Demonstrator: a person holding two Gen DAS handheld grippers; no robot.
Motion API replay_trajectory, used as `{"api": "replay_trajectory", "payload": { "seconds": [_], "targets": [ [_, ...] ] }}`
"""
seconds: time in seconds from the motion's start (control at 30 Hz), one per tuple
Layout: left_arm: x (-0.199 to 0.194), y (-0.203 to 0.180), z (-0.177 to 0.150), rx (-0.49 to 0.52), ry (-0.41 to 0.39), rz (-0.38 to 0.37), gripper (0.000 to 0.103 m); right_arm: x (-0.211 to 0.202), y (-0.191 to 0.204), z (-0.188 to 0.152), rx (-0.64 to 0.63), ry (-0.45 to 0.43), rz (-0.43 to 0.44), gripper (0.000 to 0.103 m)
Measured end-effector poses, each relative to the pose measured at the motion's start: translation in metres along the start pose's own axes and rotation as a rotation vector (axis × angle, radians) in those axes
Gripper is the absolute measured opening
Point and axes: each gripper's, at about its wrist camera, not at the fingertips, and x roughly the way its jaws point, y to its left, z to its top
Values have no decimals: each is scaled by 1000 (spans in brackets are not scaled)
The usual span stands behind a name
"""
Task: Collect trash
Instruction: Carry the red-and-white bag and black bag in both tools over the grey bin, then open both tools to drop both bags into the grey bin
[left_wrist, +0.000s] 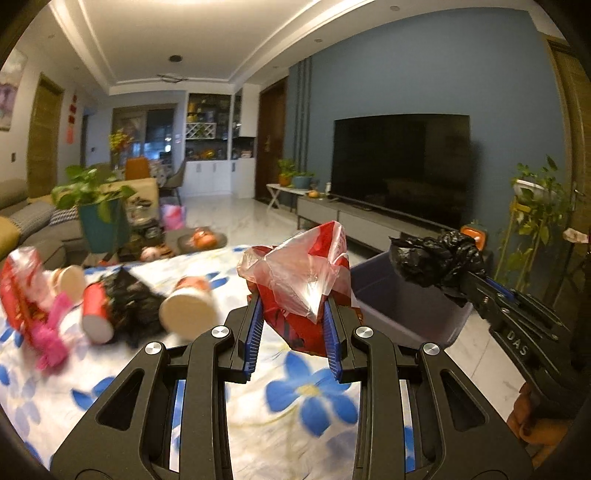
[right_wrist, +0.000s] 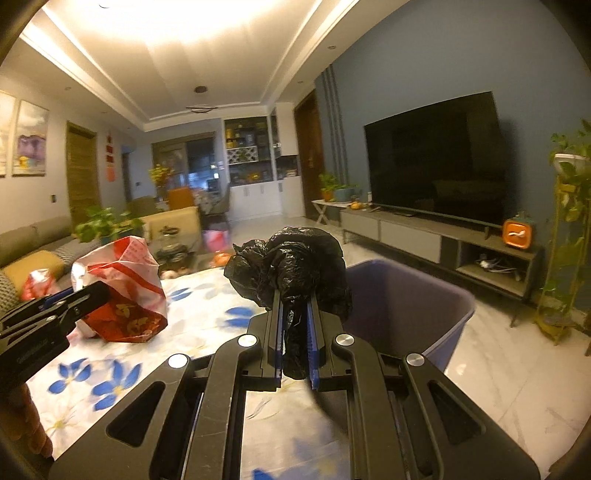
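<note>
Clearly the purple bin (right_wrist: 406, 306) lies right of and just beyond both claws, nearer the right gripper (right_wrist: 295, 332), which is clamped narrow on a crumpled black bag (right_wrist: 291, 266) at the bin's rim. The left gripper (left_wrist: 293, 328) pinches a red-and-white plastic bag (left_wrist: 303, 273) over the floral tablecloth (left_wrist: 295, 398). Only "DAS" reads, on the right gripper's body.
</note>
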Motion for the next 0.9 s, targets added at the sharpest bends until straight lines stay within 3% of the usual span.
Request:
{"api": "replay_trajectory", "payload": {
  "seconds": [0.5, 0.9],
  "targets": [
    [76, -59, 26, 37, -12, -157, 29, 21, -34, 11, -13, -48, -140, 12],
    [135, -84, 22, 41, 28, -222, 31, 51, -54, 16, 27, -48, -160, 12]
  ]
}}
